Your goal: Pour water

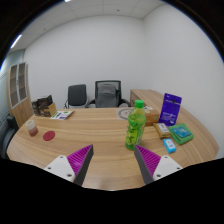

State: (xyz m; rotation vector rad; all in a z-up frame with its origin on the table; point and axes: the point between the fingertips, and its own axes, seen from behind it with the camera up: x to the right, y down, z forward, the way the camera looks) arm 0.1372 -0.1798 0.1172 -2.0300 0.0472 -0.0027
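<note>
We see our gripper held level above the surface, fingers apart and empty, the green bottle upright just ahead, right of centre.

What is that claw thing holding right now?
Nothing. The claw is open, and the green bottle stands on the table just ahead, untouched.

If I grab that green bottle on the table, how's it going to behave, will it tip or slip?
The green bottle stands tall and narrow just beyond the open gripper, so a push near its top would probably tip it. It looks like thin plastic, likely to give a little under the pads. How full it is can't be seen, so its weight is uncertain.
</note>
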